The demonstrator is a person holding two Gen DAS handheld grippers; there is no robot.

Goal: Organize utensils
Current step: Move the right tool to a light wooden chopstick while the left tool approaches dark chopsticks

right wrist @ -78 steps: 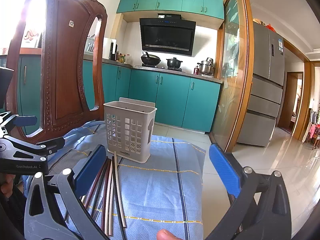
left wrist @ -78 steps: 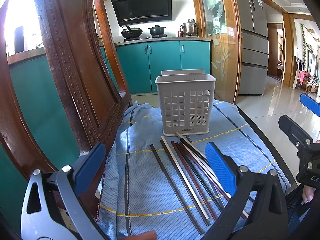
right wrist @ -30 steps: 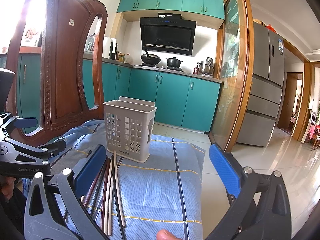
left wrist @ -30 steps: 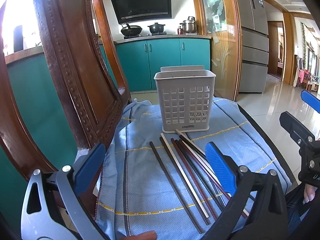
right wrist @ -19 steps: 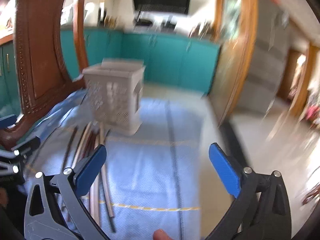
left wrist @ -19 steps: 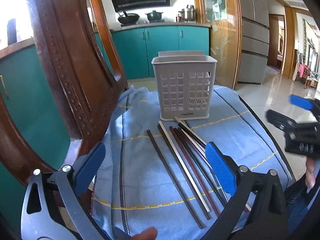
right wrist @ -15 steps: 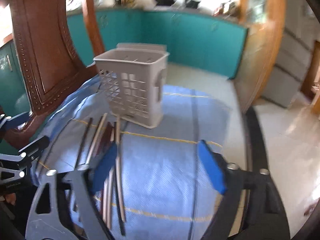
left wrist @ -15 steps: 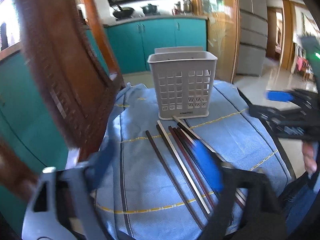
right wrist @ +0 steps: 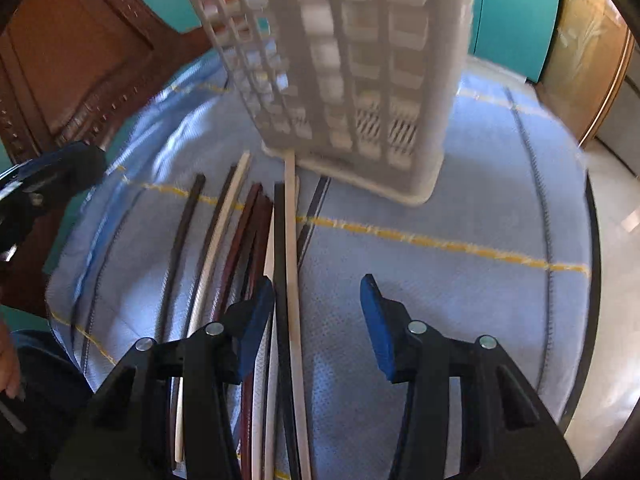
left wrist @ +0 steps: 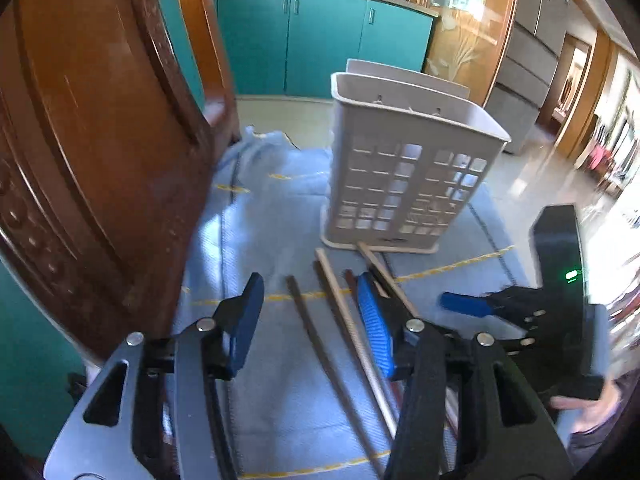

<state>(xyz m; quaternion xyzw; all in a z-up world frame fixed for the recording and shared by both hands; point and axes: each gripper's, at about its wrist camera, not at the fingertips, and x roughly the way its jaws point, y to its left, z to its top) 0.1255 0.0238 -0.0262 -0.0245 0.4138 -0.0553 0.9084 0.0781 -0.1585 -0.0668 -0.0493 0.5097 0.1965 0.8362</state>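
Teal kitchen, blue cloth [right wrist: 460, 208] on counter | chopsticks [right wrist: 290, 264] lie loose before white slotted basket [left wrist: 404, 176] | left gripper [left wrist: 308, 320], right gripper [right wrist: 318, 312]: jaws have just been closing, part-open, nothing gripped | sticks likely light, stiff, slippery; pinch mid-length.

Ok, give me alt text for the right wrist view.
The right gripper, jaws just narrowed with nothing pressed between them, hangs over a row of chopsticks on a blue cloth. A white slotted holder stands beyond, blurred, and the left gripper shows at the left edge.
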